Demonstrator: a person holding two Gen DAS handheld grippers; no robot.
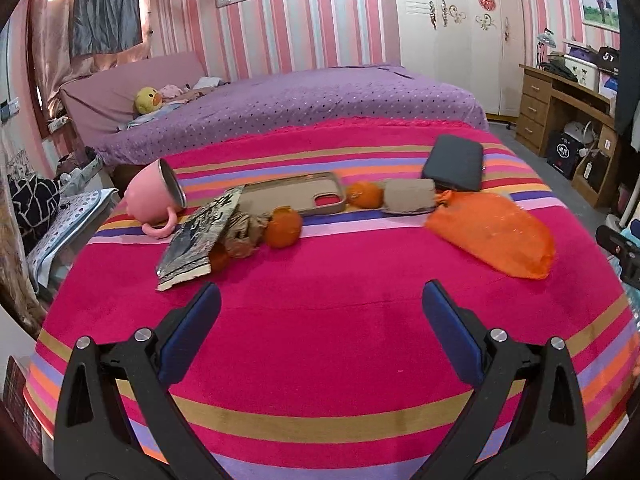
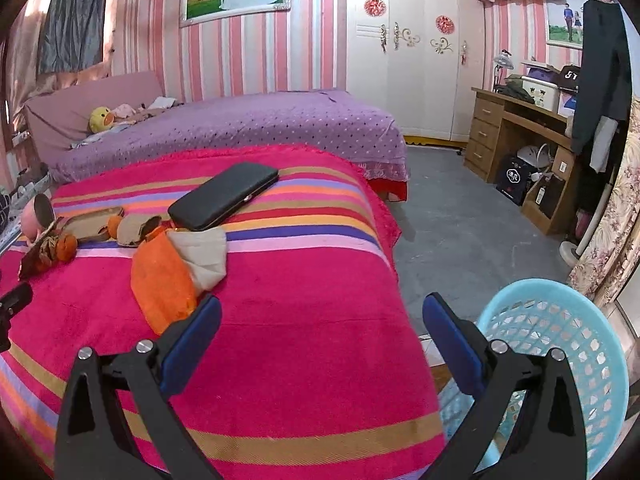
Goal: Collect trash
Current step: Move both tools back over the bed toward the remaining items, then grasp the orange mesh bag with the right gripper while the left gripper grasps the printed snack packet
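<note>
On the striped blanket that covers the near surface, the clutter lies in a rough line toward the far edge. At the far left corner a pink mug lies tipped on its side, mouth turned right. Just beside it a torn foil wrapper leans over crumpled brown paper, which touches an orange. Behind these lies a beige phone case, with a second orange at its right end and a flattened cardboard piece just beyond. A black wallet sits toward the far right corner, and an orange plastic bag lies in front of it, near the right edge.

The left gripper hovers over the near part of the blanket, jaws spread wide and holding nothing. The right gripper hangs over the blanket's right edge, jaws likewise wide apart and empty, its left finger close to the orange bag. A light blue basket stands on the floor just off the right edge, beside the right gripper.
</note>
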